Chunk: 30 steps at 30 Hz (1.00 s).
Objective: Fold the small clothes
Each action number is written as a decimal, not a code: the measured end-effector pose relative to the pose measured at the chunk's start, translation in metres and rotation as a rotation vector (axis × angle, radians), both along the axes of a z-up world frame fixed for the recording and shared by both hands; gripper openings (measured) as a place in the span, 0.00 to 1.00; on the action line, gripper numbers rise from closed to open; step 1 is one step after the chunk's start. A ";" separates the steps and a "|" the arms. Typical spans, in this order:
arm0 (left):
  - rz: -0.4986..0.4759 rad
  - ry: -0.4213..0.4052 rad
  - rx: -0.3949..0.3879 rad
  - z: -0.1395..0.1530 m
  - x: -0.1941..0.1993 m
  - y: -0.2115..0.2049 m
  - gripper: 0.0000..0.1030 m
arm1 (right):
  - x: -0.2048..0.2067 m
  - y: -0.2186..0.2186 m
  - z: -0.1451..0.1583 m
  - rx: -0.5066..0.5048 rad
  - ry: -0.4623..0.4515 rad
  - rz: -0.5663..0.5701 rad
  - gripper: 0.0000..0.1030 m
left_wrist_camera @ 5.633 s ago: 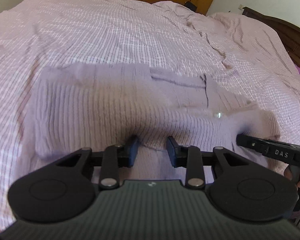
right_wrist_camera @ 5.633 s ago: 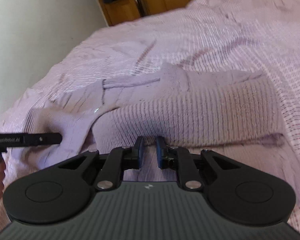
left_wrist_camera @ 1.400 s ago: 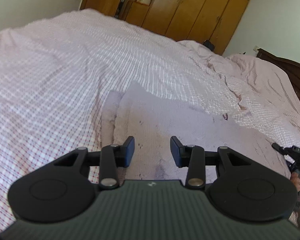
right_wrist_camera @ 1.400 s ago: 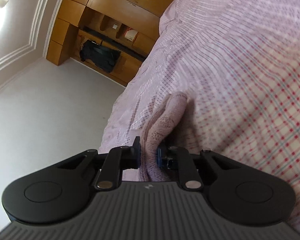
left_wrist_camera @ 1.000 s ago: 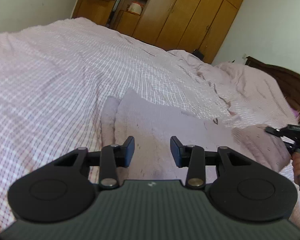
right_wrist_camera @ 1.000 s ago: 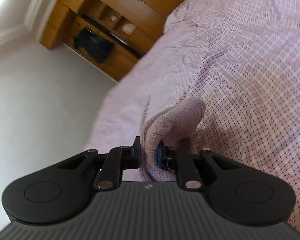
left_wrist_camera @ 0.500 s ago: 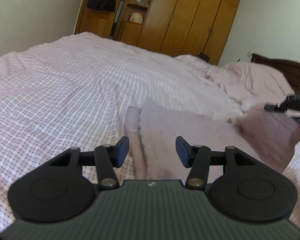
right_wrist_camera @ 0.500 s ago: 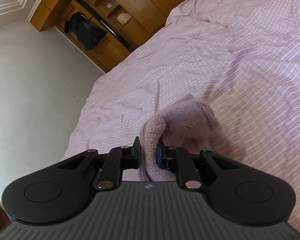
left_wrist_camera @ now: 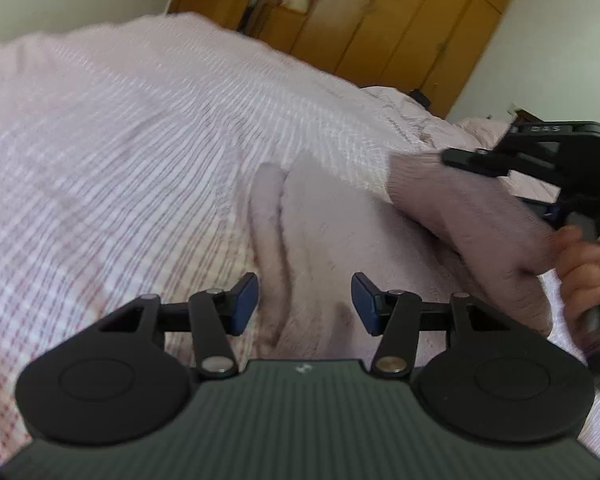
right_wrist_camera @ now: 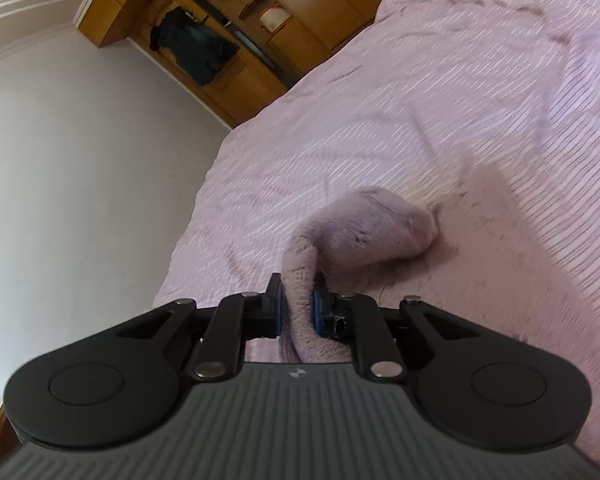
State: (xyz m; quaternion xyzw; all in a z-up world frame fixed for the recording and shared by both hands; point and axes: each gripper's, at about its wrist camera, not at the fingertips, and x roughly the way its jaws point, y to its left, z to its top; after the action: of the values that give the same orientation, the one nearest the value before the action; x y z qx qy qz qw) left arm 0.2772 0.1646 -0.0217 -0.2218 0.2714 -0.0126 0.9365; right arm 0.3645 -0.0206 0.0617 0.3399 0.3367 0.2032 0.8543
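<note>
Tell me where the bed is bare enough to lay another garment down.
Left of the sweater, the checked bedspread lies bare, from its folded edge back toward the wardrobe. Crowded on the right: the right gripper is clamped on a lifted part of the sweater, and the open left gripper hovers over its near end.

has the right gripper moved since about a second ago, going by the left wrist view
Yes. The right gripper, shut on the sweater's edge, has swung leftward and up over the sweater, away from the bed's right edge, toward the wardrobe.
</note>
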 end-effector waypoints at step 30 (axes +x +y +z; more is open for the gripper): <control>0.063 0.051 -0.182 0.003 -0.007 0.044 0.52 | -0.039 0.055 -0.019 0.040 -0.151 0.179 0.46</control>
State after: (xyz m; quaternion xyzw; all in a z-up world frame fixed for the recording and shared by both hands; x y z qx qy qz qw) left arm 0.2699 0.2089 -0.0191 -0.3148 0.2856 -0.0024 0.9052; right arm 0.3255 0.0346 0.0430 0.3093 0.2963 0.3103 0.8487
